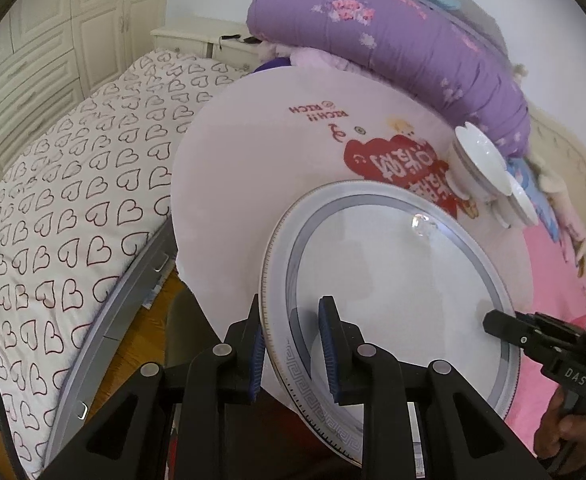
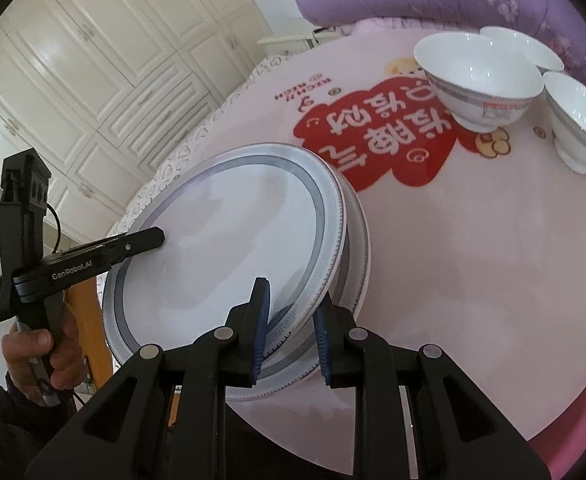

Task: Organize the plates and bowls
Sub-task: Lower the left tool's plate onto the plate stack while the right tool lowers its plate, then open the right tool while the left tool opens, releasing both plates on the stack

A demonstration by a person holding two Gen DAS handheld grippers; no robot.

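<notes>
A white plate with a grey band and patterned rim (image 1: 397, 292) (image 2: 229, 240) is held tilted above the round pink table (image 1: 253, 168) (image 2: 473, 260). My left gripper (image 1: 293, 344) is shut on its rim at one side; it also shows in the right wrist view (image 2: 149, 240). My right gripper (image 2: 289, 332) is shut on the opposite rim; it also shows in the left wrist view (image 1: 497, 322). A second plate (image 2: 359, 256) lies under the held one. Three white bowls (image 2: 481, 80) (image 2: 581, 120) (image 2: 525, 46) stand at the table's far side (image 1: 481, 160).
A purple floral quilt (image 1: 393, 40) is piled behind the table. A bed with heart-print cover (image 1: 61, 208) lies left of the table. White wardrobe doors (image 2: 93, 72) line the far wall. The table has a red and pink printed cover (image 2: 373, 132).
</notes>
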